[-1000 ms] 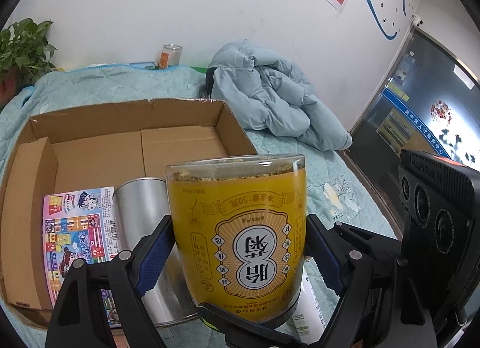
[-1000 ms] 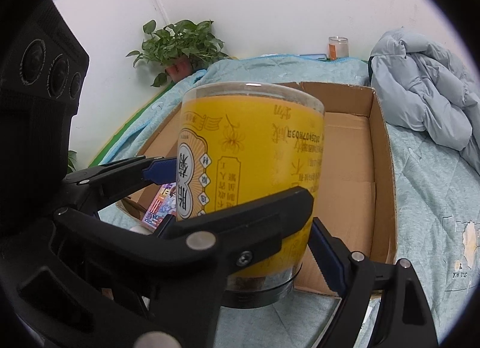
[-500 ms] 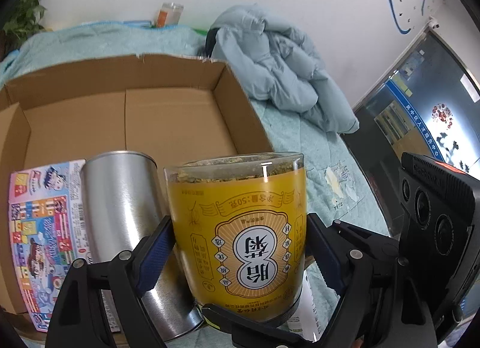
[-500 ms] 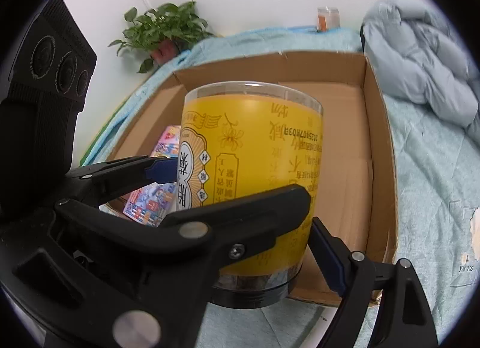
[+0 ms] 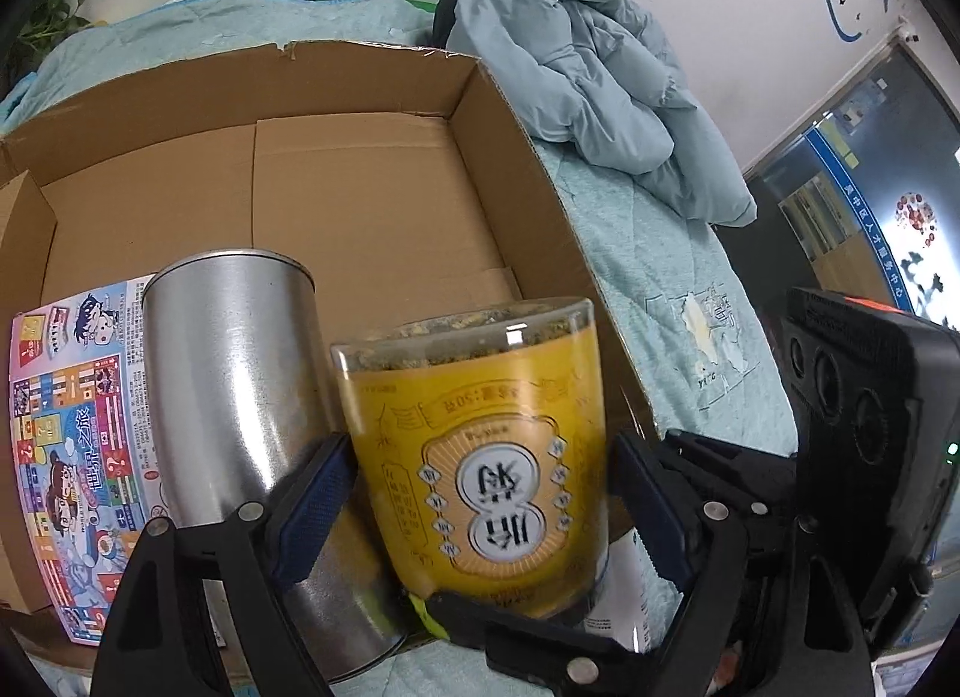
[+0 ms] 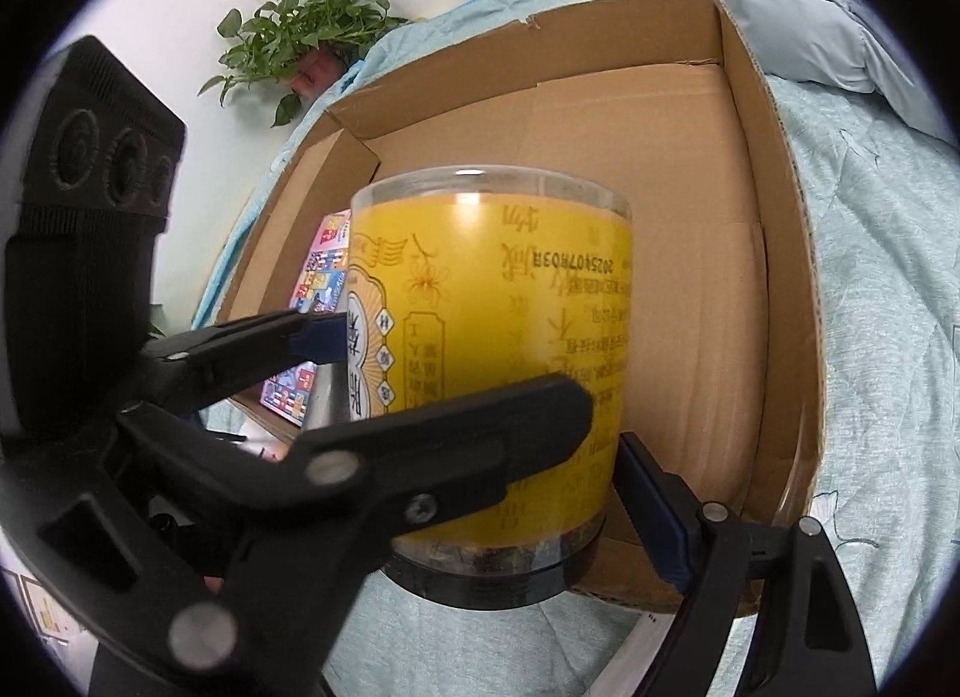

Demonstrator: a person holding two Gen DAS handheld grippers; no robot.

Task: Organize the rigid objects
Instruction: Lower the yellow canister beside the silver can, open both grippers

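While both grippers clamp the yellow jar (image 5: 480,445), the cardboard box (image 5: 360,114) holds a steel can (image 5: 240,397).

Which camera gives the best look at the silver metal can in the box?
The left wrist view: the silver can shows nearly whole beside the yellow jar. In the right wrist view only a sliver peeks out behind the jar.

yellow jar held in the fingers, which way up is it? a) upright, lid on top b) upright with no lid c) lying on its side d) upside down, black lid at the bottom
d: in the right wrist view the yellow jar has its black lid at the bottom, and the printed text on its label reads inverted in both views.
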